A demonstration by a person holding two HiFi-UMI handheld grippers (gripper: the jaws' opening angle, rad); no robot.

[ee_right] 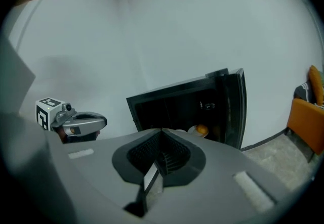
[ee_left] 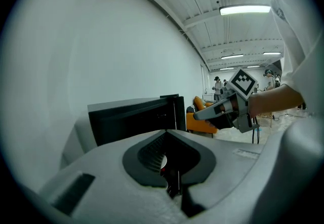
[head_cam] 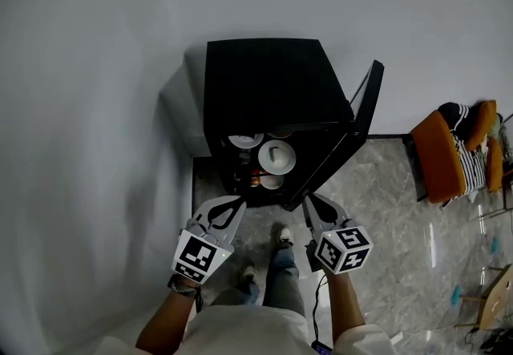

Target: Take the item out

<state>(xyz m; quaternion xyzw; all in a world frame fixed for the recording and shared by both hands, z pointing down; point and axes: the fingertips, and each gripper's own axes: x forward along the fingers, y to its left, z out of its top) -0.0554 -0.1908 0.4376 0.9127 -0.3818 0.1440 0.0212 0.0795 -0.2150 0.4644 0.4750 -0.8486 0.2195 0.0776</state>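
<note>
A black cabinet (head_cam: 272, 81) stands against the wall with its door (head_cam: 353, 133) swung open to the right. On its shelves lie a white plate (head_cam: 244, 139), a white bowl (head_cam: 276, 156), a smaller bowl (head_cam: 271, 181) and a small orange-brown item (head_cam: 254, 179). The right gripper view shows an orange item (ee_right: 201, 129) in a bowl inside the cabinet (ee_right: 187, 101). My left gripper (head_cam: 238, 201) (ee_left: 166, 131) and right gripper (head_cam: 307, 199) (ee_right: 161, 130) hover just in front of the opening, both shut and holding nothing.
An orange chair (head_cam: 449, 157) with a striped cloth stands to the right on the marble floor (head_cam: 377, 209). A wooden stool (head_cam: 497, 293) is at the far right. The grey wall (head_cam: 96, 145) is close on the left. The person's feet (head_cam: 264, 261) stand in front of the cabinet.
</note>
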